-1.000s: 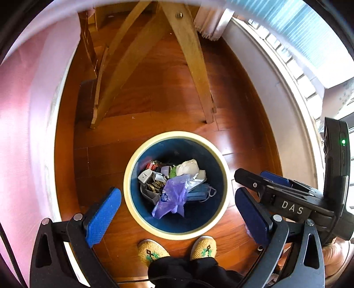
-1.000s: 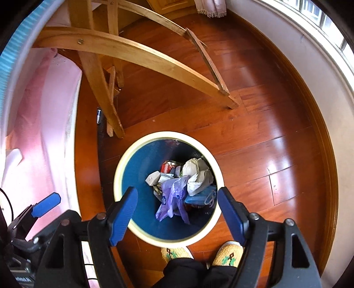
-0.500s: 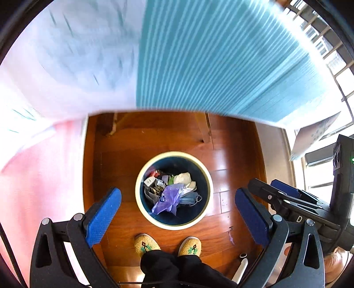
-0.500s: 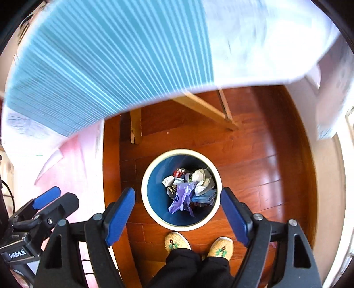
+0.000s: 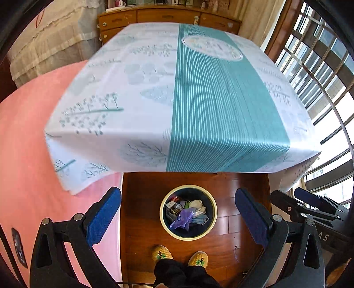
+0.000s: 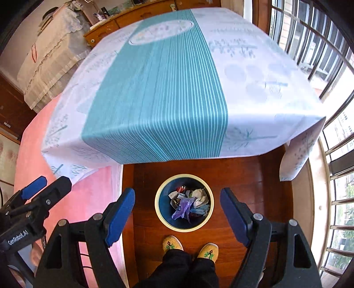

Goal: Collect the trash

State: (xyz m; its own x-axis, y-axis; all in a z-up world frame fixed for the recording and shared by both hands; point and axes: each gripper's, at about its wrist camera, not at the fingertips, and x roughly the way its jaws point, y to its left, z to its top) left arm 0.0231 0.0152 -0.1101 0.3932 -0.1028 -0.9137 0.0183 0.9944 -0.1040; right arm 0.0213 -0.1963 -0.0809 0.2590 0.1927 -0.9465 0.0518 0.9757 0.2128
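Observation:
A round bin (image 5: 164,223) with a cream rim and dark blue inside stands on the wooden floor below the table's near edge. It holds trash: a purple plastic bag (image 5: 182,219), crumpled white paper (image 5: 198,205), a blue face mask and small wrappers. The bin also shows in the right wrist view (image 6: 159,216), with the purple bag (image 6: 182,208) on top. My left gripper (image 5: 177,218) is open and empty, high above the bin. My right gripper (image 6: 178,213) is open and empty, also high above it. The right gripper's fingers show at the right edge of the left wrist view (image 5: 309,205).
A table with a white and teal striped cloth (image 5: 188,99) fills the upper view; nothing lies on it. A pink bed cover (image 5: 26,155) is at the left. Barred windows (image 5: 327,77) are at the right, a wooden dresser (image 5: 168,17) behind. The person's feet in yellow slippers (image 5: 179,258) stand by the bin.
Both grippers have risen from close above the bin to well above table height. The tabletop has come into view and the bin looks smaller. Both stay open.

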